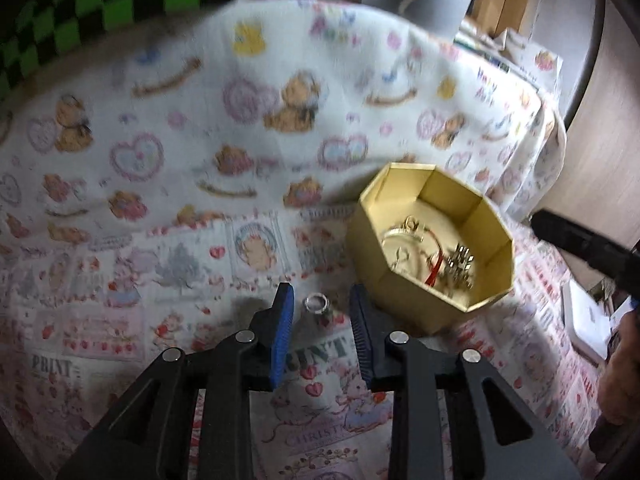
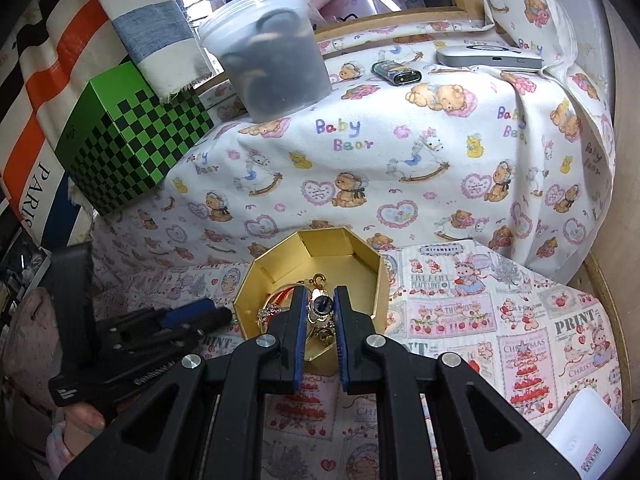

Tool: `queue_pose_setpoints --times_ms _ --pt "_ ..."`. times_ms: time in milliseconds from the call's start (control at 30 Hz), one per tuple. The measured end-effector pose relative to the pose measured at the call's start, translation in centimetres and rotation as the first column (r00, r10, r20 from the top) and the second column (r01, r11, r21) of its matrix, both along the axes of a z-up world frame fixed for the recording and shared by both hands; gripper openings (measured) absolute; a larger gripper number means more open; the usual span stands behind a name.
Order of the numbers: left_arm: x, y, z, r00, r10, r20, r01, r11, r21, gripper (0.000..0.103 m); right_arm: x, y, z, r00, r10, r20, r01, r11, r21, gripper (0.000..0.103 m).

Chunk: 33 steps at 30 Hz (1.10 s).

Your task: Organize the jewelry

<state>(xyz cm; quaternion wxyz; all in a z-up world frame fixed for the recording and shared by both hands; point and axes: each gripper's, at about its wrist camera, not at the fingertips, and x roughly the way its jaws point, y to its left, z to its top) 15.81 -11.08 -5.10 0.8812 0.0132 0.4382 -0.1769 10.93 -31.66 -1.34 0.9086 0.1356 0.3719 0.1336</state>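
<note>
A small silver ring (image 1: 317,304) lies on the printed cloth (image 1: 160,280) just left of a gold octagonal box (image 1: 400,288). My left gripper (image 1: 321,298) stands open around the ring, and its blue pads do not touch it. The box (image 2: 356,256) holds several gold pieces and a red strand. Above its near side, my right gripper (image 2: 320,294) is shut on a gold ring with a dark blue stone (image 2: 322,307). In the right wrist view the left gripper (image 2: 218,316) shows low at the left, beside the box.
Behind the box rises a bear-print cloth step (image 2: 400,152). On it stand a clear plastic tub (image 2: 272,52), a lighter (image 2: 396,72) and a silver device (image 2: 488,58). A green checkered box (image 2: 128,140) sits far left, a white box (image 2: 588,440) near right.
</note>
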Motion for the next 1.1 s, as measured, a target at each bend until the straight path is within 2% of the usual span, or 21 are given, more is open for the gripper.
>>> queue_pose_setpoints --times_ms 133,233,300,467,767,867,967,1100 --pt "0.6 -0.7 -1.2 1.000 -0.008 -0.028 0.008 1.000 0.011 0.027 0.0 -0.1 -0.1 1.000 -0.003 -0.003 0.003 1.000 -0.002 0.014" --pt "0.8 -1.1 -1.4 1.000 0.001 -0.007 -0.001 0.999 0.038 0.019 0.1 -0.2 -0.2 1.000 -0.004 -0.004 0.004 1.000 -0.003 0.014" --pt "0.8 -0.9 -1.5 1.000 -0.004 -0.009 0.004 1.000 0.022 0.013 0.1 -0.2 -0.2 1.000 -0.004 -0.006 0.004 1.000 -0.004 0.014" --pt "0.5 -0.7 -0.9 1.000 -0.009 -0.007 0.009 1.000 -0.004 0.013 0.3 -0.3 -0.4 1.000 -0.006 -0.010 0.006 1.000 -0.003 0.014" --pt "-2.8 -0.2 3.4 0.988 -0.052 0.144 0.072 0.988 -0.134 0.013 0.1 -0.4 -0.2 1.000 0.000 -0.009 0.000 1.000 0.016 0.014" --pt "-2.8 -0.5 4.0 0.986 -0.067 0.154 0.093 0.981 -0.168 0.013 0.0 -0.3 -0.3 1.000 0.003 -0.009 -0.003 1.000 0.016 0.014" --pt "-2.0 -1.2 3.7 0.987 -0.074 0.139 0.098 0.981 -0.168 0.013 0.2 -0.2 -0.4 1.000 0.012 -0.010 -0.011 1.000 0.023 0.014" --pt "-0.9 -1.9 2.2 0.992 -0.059 0.110 0.074 0.989 -0.129 0.013 0.6 -0.1 -1.1 1.000 0.014 -0.027 -0.014 1.000 0.026 0.014"
